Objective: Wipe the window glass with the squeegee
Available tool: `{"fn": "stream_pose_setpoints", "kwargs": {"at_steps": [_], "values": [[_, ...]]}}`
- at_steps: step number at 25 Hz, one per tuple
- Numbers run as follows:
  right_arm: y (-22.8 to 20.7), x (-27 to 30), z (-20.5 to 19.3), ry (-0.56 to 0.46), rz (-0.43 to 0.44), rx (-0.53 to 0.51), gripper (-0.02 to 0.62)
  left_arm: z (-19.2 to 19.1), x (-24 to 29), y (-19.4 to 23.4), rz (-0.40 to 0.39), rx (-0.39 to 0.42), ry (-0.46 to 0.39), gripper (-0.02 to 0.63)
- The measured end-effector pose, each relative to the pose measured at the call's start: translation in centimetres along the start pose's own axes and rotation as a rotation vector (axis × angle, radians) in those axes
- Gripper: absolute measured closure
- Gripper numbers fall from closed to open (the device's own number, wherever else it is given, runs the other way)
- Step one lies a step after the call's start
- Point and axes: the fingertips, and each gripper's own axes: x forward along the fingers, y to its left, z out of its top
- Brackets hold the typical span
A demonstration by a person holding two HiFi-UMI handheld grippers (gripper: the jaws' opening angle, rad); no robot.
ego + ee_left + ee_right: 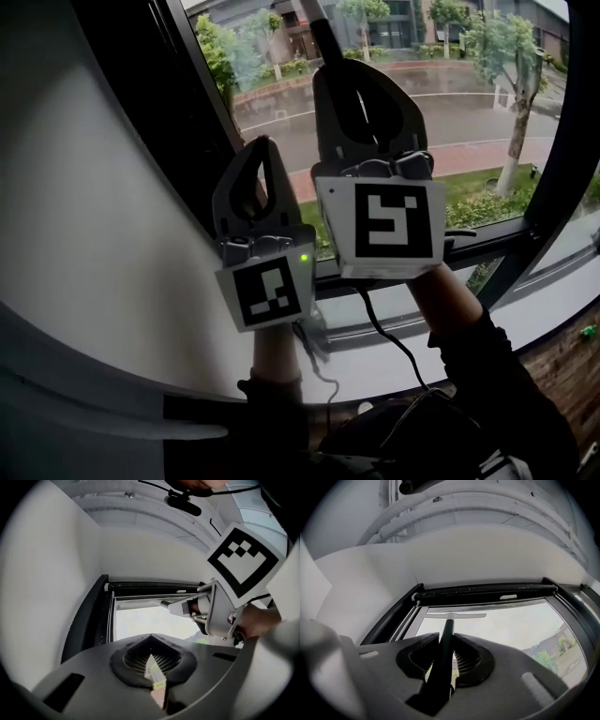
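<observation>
Dark-handled, pale-bladed squeegee (447, 626) clamped in the right tool (445, 641), blade high on glass (511, 630); left tool (151, 636) closed.

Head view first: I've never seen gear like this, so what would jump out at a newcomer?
Two hand-held grippers are held up before the window glass, each carrying a marker cube with a black-and-white square pattern. The right gripper clamps the dark handle of a squeegee, whose pale blade reaches up near the top frame. The left gripper beside it is shut and empty. Outside are a wet street and green trees.
</observation>
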Motion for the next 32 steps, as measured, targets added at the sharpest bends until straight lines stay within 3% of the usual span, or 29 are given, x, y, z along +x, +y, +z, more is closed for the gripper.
{"fn": "stream_pose_setpoints", "kwargs": {"at_steps": [12,32], "values": [[1.1,0.7,-2.7,0.055,-0.009,-0.095,0.500,-1.4,-0.8,1.4,0.033,0.006,0.010,0.606],[2.9,-6.3,-9.5,0.166,-0.017,-0.129,0.500,-4.0,-4.0,1.5,0.047,-0.061,0.041,0.606]]}}
